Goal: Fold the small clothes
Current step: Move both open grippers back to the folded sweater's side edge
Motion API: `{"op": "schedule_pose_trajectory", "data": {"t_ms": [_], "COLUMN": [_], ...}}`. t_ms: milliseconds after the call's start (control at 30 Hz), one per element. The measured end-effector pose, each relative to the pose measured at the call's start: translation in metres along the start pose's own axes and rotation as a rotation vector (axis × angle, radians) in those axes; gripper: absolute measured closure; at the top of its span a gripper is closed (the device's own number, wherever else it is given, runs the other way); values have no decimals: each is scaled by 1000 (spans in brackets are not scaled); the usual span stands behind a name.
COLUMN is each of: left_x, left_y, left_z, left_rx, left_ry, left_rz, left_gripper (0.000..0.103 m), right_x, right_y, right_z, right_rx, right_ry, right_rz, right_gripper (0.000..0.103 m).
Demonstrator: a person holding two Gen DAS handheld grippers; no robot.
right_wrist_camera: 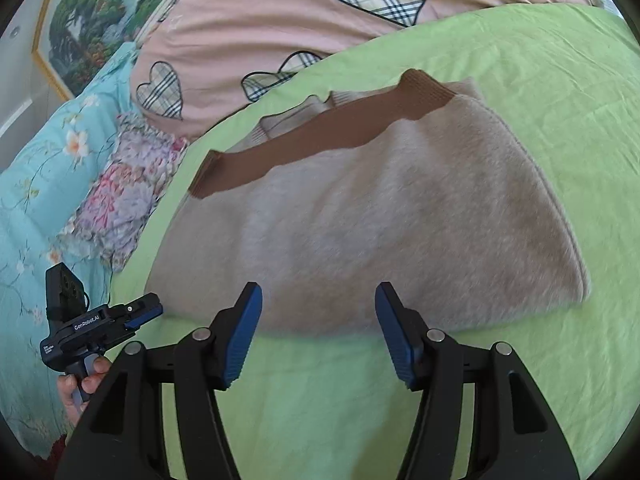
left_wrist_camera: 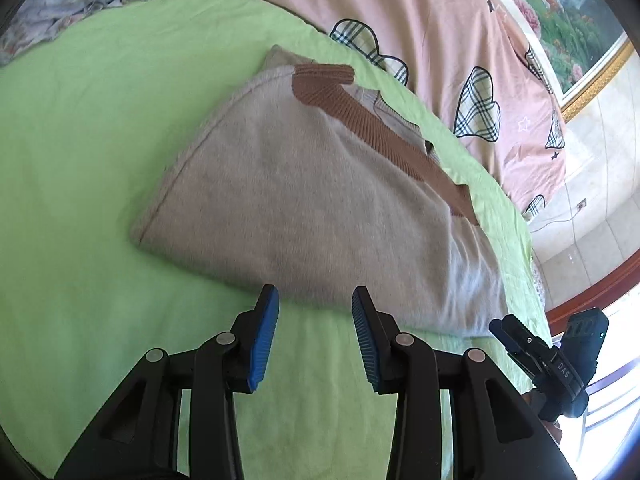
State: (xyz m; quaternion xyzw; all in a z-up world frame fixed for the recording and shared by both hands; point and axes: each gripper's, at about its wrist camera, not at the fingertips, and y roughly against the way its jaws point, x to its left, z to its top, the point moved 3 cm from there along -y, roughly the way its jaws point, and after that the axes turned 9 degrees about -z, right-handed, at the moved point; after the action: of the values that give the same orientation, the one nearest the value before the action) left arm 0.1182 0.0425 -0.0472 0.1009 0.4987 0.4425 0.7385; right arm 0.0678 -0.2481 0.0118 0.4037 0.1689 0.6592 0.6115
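Sweater (left_wrist_camera: 312, 204) lies folded on bed (left_wrist_camera: 80, 160); left claw (left_wrist_camera: 316, 312) and right claw (right_wrist_camera: 318, 308) both released, next regrip near edge.

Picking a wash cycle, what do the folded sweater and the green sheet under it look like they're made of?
Sweater: apparently soft, fuzzy beige knit, maybe wool or fleece; matte nap, with brown ribbed trim. Green sheet: thin, smooth woven fabric, likely cotton, finely creased.

Green bedsheet (left_wrist_camera: 80, 128), pink heart-print quilt (right_wrist_camera: 248, 12), framed landscape painting (left_wrist_camera: 568, 12), tiled wall (left_wrist_camera: 600, 184)
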Motion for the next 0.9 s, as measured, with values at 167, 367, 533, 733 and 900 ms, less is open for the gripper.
{"op": "schedule_pose_trajectory", "data": {"t_ms": [167, 367, 533, 733, 900], "left_x": [5, 5, 9, 27, 38], "left_y": [-1, -1, -4, -11, -20], "left_z": [-17, -22, -18, 9, 31], "left_rx": [9, -5, -12, -62, -101], "left_ry": [29, 50, 72, 131, 164], "left_rz": [-7, -16, -24, -8, 3], "left_gripper": [63, 63, 58, 58, 59], "right_x": [9, 17, 18, 15, 10], "right_y": [6, 6, 8, 11, 12], "right_z": [-14, -27, -30, -30, -29], "right_rx": [2, 25, 26, 24, 29], "right_ry": [-4, -1, -6, -21, -41], "right_rz": [28, 45, 51, 52, 55], "right_gripper": [40, 40, 39, 39, 39]}}
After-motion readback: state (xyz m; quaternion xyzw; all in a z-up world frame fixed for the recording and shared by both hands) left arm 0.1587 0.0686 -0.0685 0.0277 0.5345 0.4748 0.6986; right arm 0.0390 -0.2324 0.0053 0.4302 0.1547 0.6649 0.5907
